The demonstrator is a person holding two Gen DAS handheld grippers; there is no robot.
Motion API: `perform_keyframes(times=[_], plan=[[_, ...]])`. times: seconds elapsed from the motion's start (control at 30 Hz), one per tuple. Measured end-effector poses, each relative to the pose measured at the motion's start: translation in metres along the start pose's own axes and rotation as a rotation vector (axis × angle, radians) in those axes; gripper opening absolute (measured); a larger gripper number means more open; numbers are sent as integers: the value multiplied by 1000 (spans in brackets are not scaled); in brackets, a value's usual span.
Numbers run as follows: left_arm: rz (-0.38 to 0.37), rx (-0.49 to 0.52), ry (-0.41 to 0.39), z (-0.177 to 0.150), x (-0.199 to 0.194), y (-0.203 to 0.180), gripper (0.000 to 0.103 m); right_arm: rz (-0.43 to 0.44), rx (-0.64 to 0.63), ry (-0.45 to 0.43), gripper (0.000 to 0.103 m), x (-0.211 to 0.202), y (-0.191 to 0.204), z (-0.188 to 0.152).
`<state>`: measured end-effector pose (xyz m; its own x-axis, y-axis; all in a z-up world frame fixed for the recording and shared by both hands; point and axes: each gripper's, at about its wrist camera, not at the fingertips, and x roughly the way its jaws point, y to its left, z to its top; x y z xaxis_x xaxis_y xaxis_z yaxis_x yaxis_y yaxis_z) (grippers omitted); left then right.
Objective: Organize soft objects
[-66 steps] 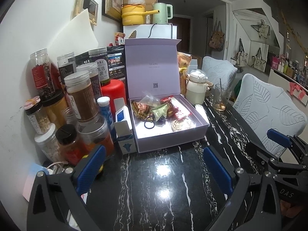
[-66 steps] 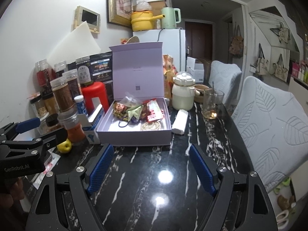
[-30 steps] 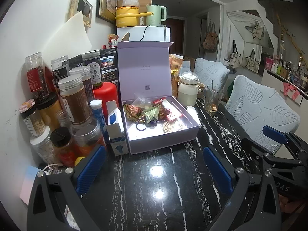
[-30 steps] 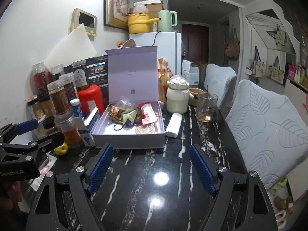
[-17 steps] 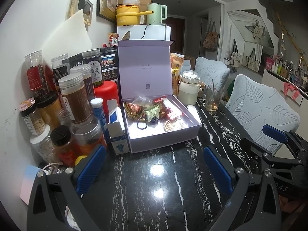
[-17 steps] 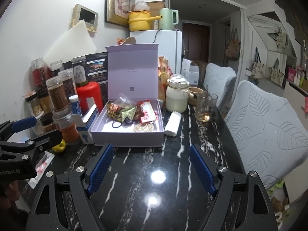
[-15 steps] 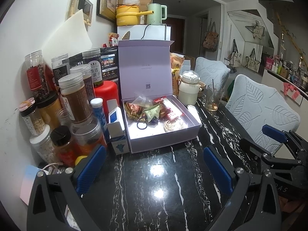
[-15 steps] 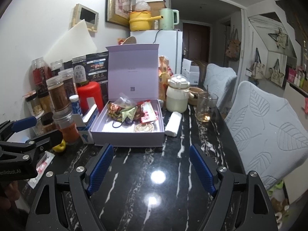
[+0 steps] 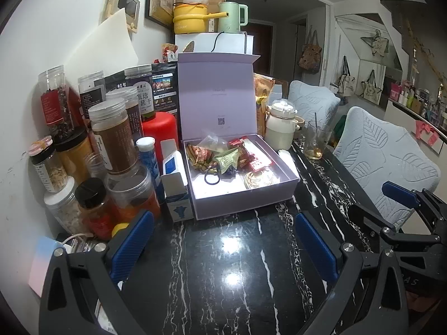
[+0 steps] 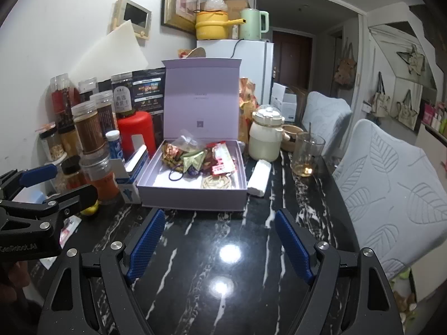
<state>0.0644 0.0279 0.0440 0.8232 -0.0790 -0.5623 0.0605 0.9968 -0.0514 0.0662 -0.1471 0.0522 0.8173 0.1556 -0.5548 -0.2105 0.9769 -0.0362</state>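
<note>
An open lilac box (image 9: 245,195) sits on the dark marbled bench, lid upright. Inside lie crinkled snack packets (image 9: 223,156), a black hair tie (image 9: 211,178) and a coiled beige band (image 9: 258,180).

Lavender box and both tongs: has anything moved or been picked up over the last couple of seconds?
Nothing was taken hold of or let go. Both views drifted slightly; the left tongs and right tongs remain open over the black table. The lavender box, its snack packets, hair tie and the jars stayed put.
</note>
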Motion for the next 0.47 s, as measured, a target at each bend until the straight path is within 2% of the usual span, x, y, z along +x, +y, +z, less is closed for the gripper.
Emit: perform_keyframes(times=[0.1,0.47], plan=[[-12,7,8,-1,1,0,103,-4,-1,4,82,1,1,0],[18,12,29,-1,8,4,103,-16,2,23,83,9,2,1]])
